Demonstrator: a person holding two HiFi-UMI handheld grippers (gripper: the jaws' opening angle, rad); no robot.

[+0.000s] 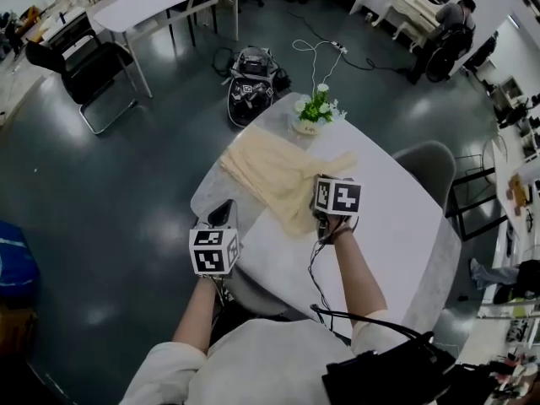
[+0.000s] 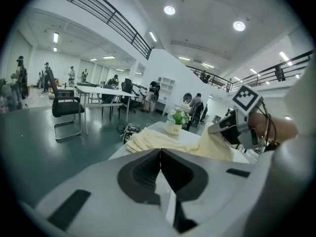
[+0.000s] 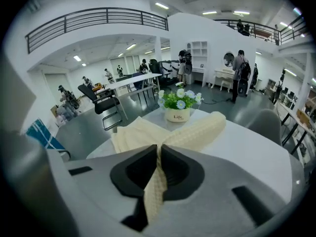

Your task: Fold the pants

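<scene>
Looking down on a white table (image 1: pixel 396 226), cream pants (image 1: pixel 278 175) spread across its far left, just in front of a small flower pot (image 1: pixel 314 112).

Pinching a strip of the pants in the right gripper (image 3: pixel 159 154), jaws closed tight on the cloth, waffle weave running up between them. Showing this only in the right gripper view, with that gripper's marker cube (image 1: pixel 337 197) covering the grip in the head view.

Holding the left gripper (image 2: pixel 160 154) by the table's near left edge, jaws pressed together on nothing, apart from the pants.

Catching, in the left gripper view alone, the right gripper from the side, a fold of pants rising off the table up to it.
</scene>
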